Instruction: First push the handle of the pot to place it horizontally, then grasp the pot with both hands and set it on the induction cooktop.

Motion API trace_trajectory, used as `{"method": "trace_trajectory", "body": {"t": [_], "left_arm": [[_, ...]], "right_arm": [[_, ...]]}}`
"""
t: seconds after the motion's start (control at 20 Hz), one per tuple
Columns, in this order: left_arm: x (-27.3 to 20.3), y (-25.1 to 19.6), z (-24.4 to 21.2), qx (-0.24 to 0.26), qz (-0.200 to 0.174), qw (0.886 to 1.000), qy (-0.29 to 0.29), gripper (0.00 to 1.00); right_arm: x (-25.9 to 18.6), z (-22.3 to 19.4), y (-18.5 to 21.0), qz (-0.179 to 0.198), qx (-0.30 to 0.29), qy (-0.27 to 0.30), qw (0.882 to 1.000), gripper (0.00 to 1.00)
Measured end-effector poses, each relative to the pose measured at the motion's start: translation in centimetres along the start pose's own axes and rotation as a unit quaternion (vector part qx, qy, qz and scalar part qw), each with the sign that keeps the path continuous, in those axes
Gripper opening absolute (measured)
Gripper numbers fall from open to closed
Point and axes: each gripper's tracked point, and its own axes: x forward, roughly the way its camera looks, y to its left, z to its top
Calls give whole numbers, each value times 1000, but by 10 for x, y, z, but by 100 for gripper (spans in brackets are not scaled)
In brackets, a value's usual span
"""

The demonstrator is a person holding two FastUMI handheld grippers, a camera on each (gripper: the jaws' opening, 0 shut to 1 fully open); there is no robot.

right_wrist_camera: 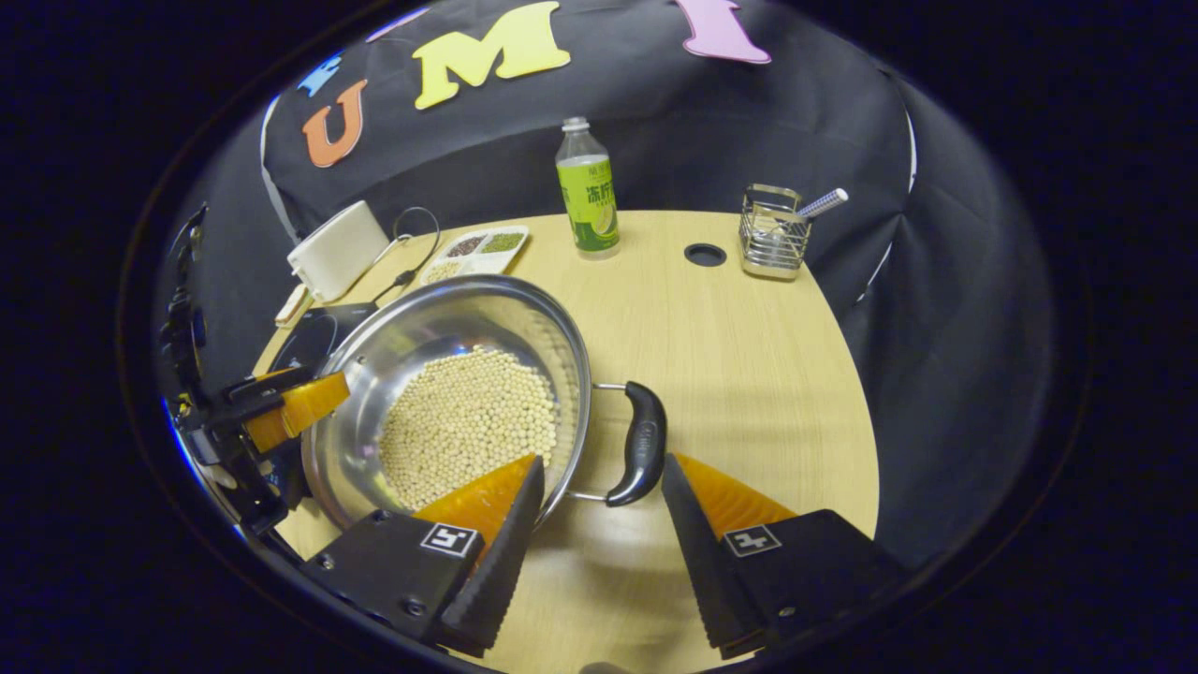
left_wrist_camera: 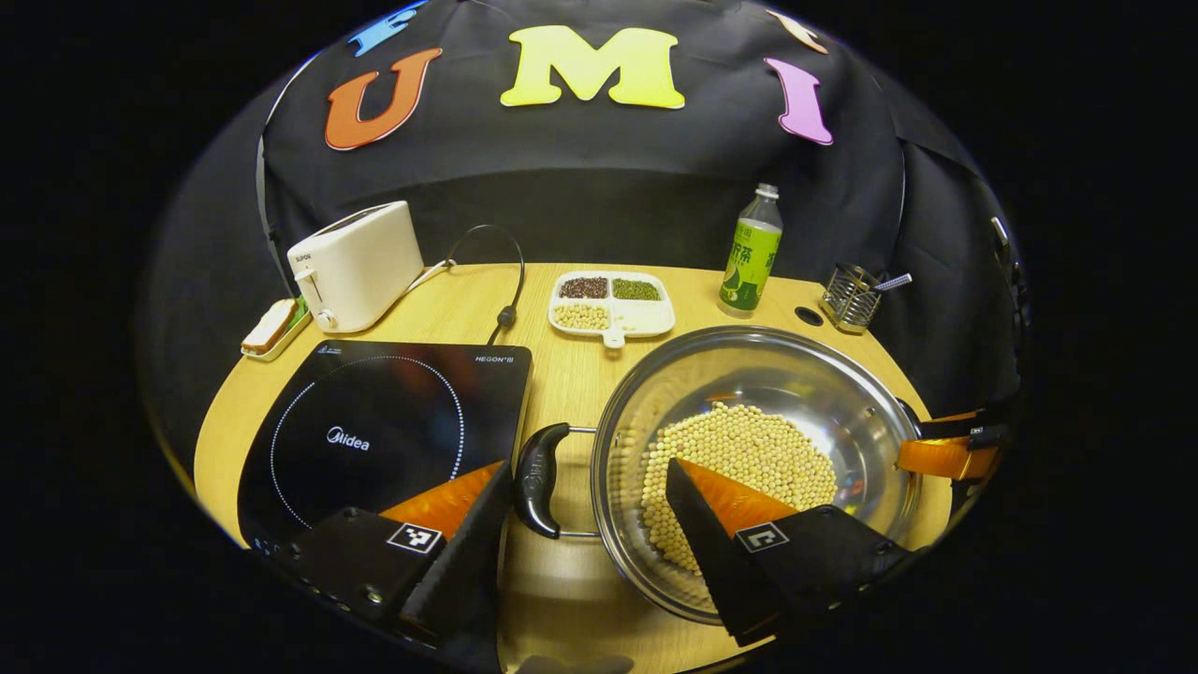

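Pale wooden round table (left_wrist_camera: 562, 374) carries a flat black induction cooktop (left_wrist_camera: 384, 431) at its left edge, clearest in the left gripper view. Beside it sits the shiny steel pot (right_wrist_camera: 449, 374) of beans. Each claw, left claw (left_wrist_camera: 590, 496) and right claw (right_wrist_camera: 599, 491), gapes wide around a black handle, gripping nothing.

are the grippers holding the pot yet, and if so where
Nothing is held yet. Each open gripper straddles one of the pot's two side handles: the left gripper around one handle, the right gripper around the other handle, with gaps showing.
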Motion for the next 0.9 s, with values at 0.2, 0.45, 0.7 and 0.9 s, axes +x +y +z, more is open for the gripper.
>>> {"method": "trace_trajectory", "body": {"t": [0.2, 0.45, 0.7, 0.9], "left_arm": [[12, 0, -4, 0, -1, 1000, 21, 98], [22, 7, -6, 10, 7, 999, 31, 95], [25, 15, -12, -21, 15, 998, 56, 68], [28, 15, -13, -22, 16, 997, 69, 65]], "right_arm": [[11, 2, 0, 1, -6, 16, 1000, 80], [18, 1, 0, -1, -6, 31, 999, 78], [20, 4, -5, -11, 15, 45, 999, 71], [19, 5, -6, -27, 18, 62, 998, 63]]}}
